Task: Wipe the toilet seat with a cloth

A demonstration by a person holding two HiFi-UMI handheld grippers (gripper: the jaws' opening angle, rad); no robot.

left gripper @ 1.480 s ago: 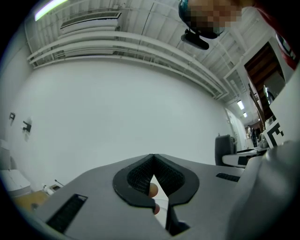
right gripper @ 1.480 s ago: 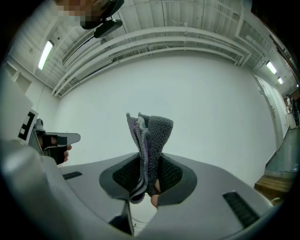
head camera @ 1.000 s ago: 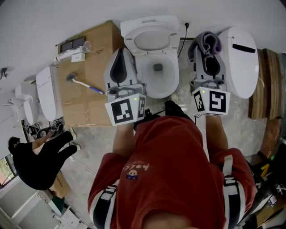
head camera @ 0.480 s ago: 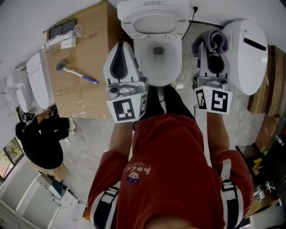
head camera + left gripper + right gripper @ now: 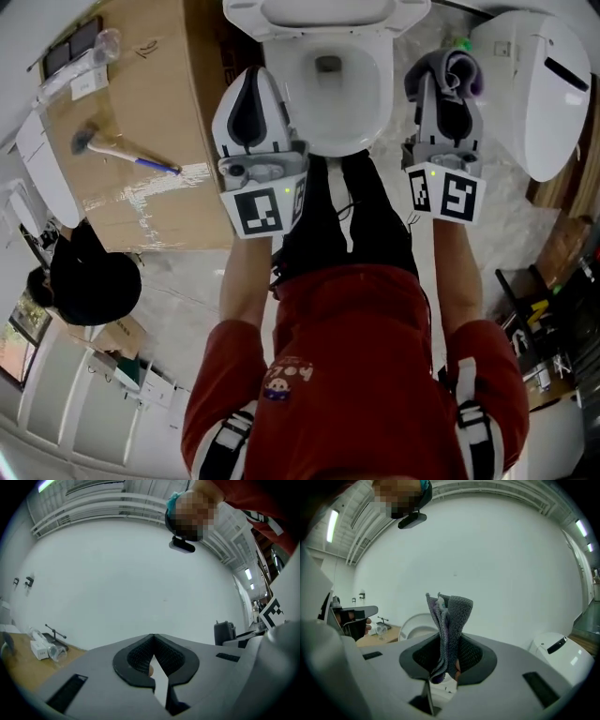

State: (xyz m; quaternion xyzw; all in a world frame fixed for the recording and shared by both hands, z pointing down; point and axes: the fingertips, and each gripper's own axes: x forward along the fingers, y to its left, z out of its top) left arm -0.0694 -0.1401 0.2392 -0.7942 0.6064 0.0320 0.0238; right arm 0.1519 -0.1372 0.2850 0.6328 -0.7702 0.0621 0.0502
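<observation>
Head view: two hand-held grippers are held level in front of the person, one at each side of an open toilet (image 5: 382,98).

Left gripper (image 5: 251,80): fingers pressed together with nothing between them, overlapping the left edge of the toilet rim in this view. Right gripper (image 5: 448,92): fingers clamped on a folded grey-and-purple cloth (image 5: 444,67) that stands up past the fingertips. The cloth is right of the bowl, between it and a second white toilet (image 5: 536,94). A cardboard box (image 5: 141,197) stands left of the toilet with a long-handled tool (image 5: 127,155) on top. Another person in black (image 5: 89,281) is beside the box.
</observation>
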